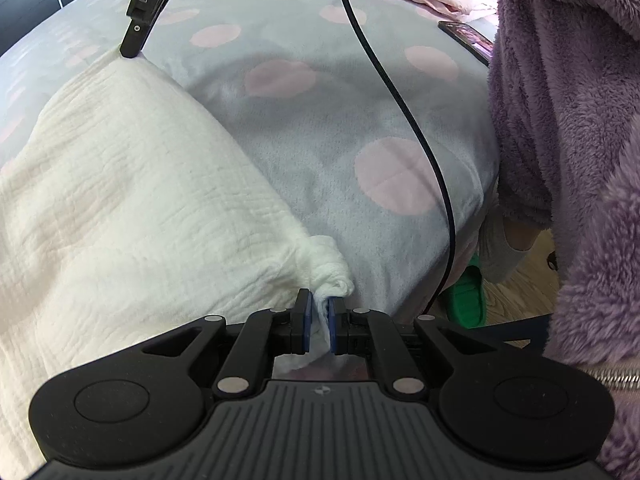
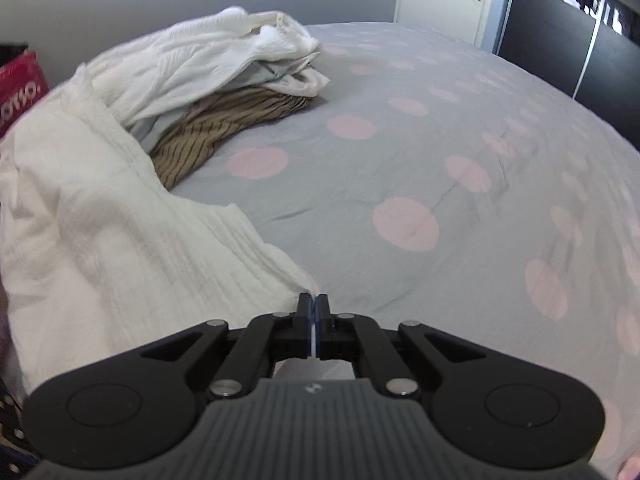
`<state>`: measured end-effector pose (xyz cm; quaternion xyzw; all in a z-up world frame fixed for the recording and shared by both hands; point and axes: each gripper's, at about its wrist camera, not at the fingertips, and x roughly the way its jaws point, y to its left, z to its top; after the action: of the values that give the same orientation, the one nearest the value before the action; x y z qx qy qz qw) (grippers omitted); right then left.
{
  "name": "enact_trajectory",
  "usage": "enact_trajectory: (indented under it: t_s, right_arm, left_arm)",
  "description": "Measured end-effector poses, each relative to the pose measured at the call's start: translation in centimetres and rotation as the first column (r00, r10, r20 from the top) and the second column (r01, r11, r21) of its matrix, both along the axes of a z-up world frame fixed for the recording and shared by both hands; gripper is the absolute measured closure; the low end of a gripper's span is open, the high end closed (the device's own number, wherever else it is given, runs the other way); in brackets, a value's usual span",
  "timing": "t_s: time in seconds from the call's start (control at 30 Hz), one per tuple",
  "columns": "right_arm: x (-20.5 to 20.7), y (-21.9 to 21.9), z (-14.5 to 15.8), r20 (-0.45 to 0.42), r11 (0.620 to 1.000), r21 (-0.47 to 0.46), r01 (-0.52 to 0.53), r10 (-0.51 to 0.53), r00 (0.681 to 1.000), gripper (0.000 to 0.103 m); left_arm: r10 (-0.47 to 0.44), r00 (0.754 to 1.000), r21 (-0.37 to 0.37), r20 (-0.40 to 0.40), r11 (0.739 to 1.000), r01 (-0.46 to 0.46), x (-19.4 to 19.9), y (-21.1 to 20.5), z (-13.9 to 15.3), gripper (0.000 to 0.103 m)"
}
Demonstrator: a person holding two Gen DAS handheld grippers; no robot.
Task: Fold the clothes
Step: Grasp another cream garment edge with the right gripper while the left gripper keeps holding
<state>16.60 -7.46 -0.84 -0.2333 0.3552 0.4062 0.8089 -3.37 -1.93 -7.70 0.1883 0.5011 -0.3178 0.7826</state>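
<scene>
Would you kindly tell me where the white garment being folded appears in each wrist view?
Left wrist: the white garment fills the left half, a bunched corner clamped in the left gripper.
Right wrist: it lies lower left, its edge pinched in the right gripper.
Shared landmark: the grey bedspread with pink dots.

Left gripper [image 1: 320, 314] has its jaws clamped on a bunched corner of white cloth [image 1: 132, 200]; right gripper [image 2: 313, 306] pinches another corner, jaws nearly touching.
</scene>
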Motion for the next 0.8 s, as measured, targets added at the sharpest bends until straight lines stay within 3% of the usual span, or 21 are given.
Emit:
enact_trajectory:
  t_s: [0.13, 0.23, 0.27, 0.3, 0.37, 0.5, 0.6, 0.73, 0.8]
  right_arm:
    - [-0.3, 0.0, -0.2, 0.075, 0.996, -0.085, -0.023, 0.029, 0.997, 0.097]
    - [-2.2, -0.7, 0.0, 0.16, 0.984, -0.122, -0.13, 0.149, 0.976, 0.096]
    - [-2.9, -0.9, 0.1, 0.189, 0.976, -0.138, -0.169, 0.194, 0.963, 0.092]
    - [-3.9, -1.1, -0.1, 0.222, 0.963, -0.161, -0.217, 0.25, 0.942, 0.077]
    - [-6.4, -1.5, -0.8, 0.289, 0.919, -0.226, -0.323, 0.38, 0.879, 0.059]
    - [-11.0, -2.2, -3.2, 0.34, 0.792, -0.384, -0.475, 0.599, 0.725, 0.055]
    - [-12.8, -2.9, -5.1, 0.392, 0.724, -0.467, -0.507, 0.684, 0.615, 0.042]
    - [-15.1, -3.7, -7.7, 0.449, 0.639, -0.572, -0.515, 0.769, 0.454, 0.032]
    - [-15.4, -3.6, -8.7, 0.486, 0.631, -0.587, -0.507, 0.776, 0.402, 0.031]
  left_arm:
    - [0.015, 1.0, -0.002, -0.016, 1.0, -0.015, 0.1, -0.2, 0.2, 0.097]
    - [0.027, 0.999, -0.016, -0.018, 0.999, -0.027, 0.1, 0.0, 0.2, 0.097]
    - [0.033, 0.999, -0.024, -0.017, 0.999, -0.034, 0.1, 0.1, 0.3, 0.097]
    - [0.041, 0.999, -0.034, -0.016, 0.999, -0.041, 0.0, 0.3, 0.4, 0.097]
    - [0.056, 0.998, -0.053, -0.014, 0.997, -0.057, -0.1, 0.7, 0.7, 0.097]
    - [0.086, 0.996, -0.106, -0.002, 0.991, -0.086, -0.3, 1.4, 1.6, 0.097]
    - [0.116, 0.993, -0.153, -0.002, 0.982, -0.115, -0.4, 1.9, 2.3, 0.097]
    - [0.175, 0.984, -0.224, -0.016, 0.959, -0.174, -0.2, 3.3, 3.4, 0.097]
    - [0.2, 0.98, -0.256, -0.018, 0.946, -0.198, -0.2, 3.9, 4.0, 0.097]
